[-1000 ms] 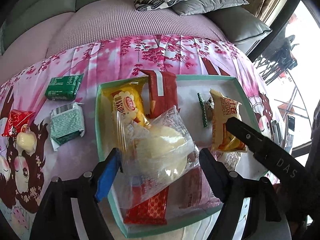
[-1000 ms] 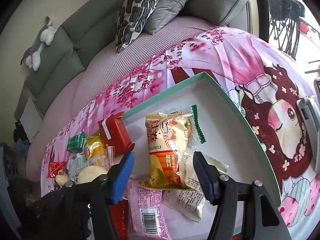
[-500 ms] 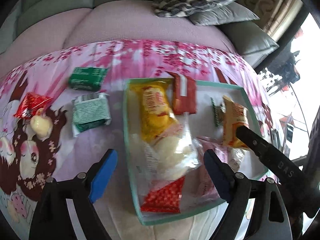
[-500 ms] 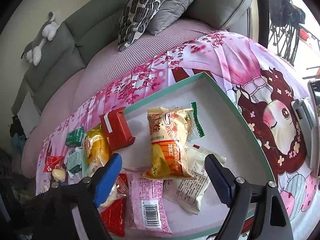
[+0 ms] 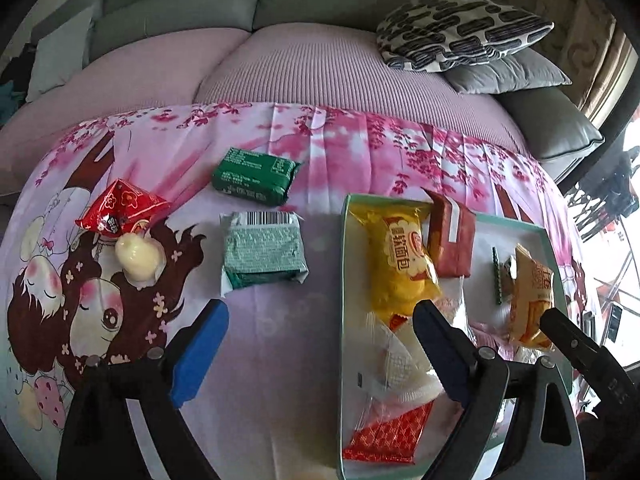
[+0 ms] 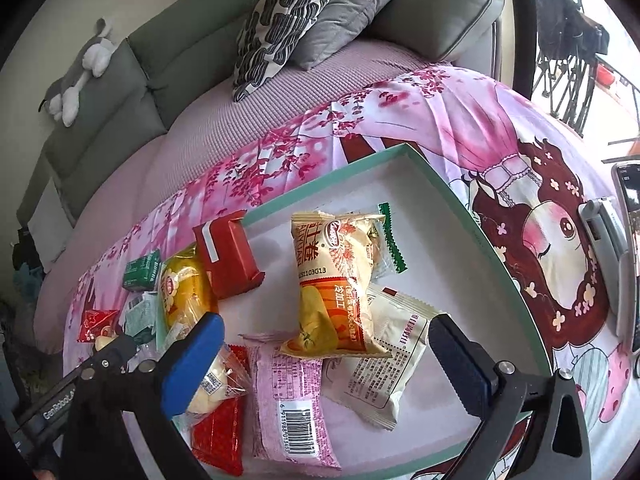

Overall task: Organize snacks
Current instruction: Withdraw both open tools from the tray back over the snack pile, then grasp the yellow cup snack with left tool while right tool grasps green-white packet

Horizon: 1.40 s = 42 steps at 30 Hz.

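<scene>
A mint-rimmed white tray [image 5: 343, 264] [image 6: 472, 232] on the pink printed cloth holds several snack packs: a yellow bread pack [image 5: 400, 264], a red box [image 5: 452, 240], an orange chip bag [image 6: 336, 284], a clear bag with a pale bun [image 5: 396, 364]. Left of the tray lie a dark green pack [image 5: 254, 176], a pale green pack [image 5: 262, 254], a red packet [image 5: 120, 208] and a pale bun [image 5: 138, 258]. My left gripper [image 5: 320, 344] is open and empty, straddling the tray's left rim. My right gripper [image 6: 324, 364] is open and empty above the tray's packs.
A sofa with grey and patterned cushions [image 5: 460, 32] stands behind the cloth. A plush toy [image 6: 80, 76] sits on the sofa back. A phone on a stand [image 6: 608, 240] lies at the cloth's right edge.
My left gripper let go of the clear bun bag in the tray, then pulled back and swung left toward the loose packs. My right gripper drew back a little and opened wider.
</scene>
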Each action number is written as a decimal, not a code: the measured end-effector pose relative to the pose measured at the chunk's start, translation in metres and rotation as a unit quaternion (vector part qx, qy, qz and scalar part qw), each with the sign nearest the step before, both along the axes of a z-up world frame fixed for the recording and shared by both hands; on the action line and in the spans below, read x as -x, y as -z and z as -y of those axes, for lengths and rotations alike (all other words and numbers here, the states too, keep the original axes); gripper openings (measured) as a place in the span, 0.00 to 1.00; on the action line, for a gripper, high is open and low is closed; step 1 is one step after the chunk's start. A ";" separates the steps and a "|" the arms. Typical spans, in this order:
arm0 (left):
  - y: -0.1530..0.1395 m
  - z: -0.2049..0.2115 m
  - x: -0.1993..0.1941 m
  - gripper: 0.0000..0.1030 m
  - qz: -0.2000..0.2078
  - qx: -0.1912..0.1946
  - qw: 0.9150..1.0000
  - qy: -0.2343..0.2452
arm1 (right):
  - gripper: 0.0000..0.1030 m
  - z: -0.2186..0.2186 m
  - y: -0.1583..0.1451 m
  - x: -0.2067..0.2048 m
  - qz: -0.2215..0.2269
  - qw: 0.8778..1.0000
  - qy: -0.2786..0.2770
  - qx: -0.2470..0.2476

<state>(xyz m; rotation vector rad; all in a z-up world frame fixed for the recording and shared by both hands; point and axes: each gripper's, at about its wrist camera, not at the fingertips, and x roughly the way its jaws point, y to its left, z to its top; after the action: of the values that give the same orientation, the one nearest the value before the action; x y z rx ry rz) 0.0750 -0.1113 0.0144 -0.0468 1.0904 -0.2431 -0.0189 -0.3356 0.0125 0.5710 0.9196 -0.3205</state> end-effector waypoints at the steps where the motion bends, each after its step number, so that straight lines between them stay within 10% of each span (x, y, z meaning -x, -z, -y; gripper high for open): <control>1: -0.001 0.000 -0.001 0.91 0.001 0.000 1.000 0.000 | 1.00 0.000 0.000 0.000 0.001 1.000 0.000 -0.002; 27: -0.017 -0.103 -0.012 0.91 0.007 -0.057 0.995 -0.082 | 1.00 -0.114 -0.029 -0.038 0.034 0.988 -0.142 0.044; 42: 0.001 -0.187 -0.023 0.91 -0.035 -0.012 0.984 -0.175 | 1.00 -0.184 -0.010 -0.064 0.023 0.975 -0.211 0.058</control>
<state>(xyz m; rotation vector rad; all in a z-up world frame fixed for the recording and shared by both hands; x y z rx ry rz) 0.0980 0.0761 0.0134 -0.2239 1.1351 0.0887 0.0447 -0.1514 0.0225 0.2627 0.9448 0.0239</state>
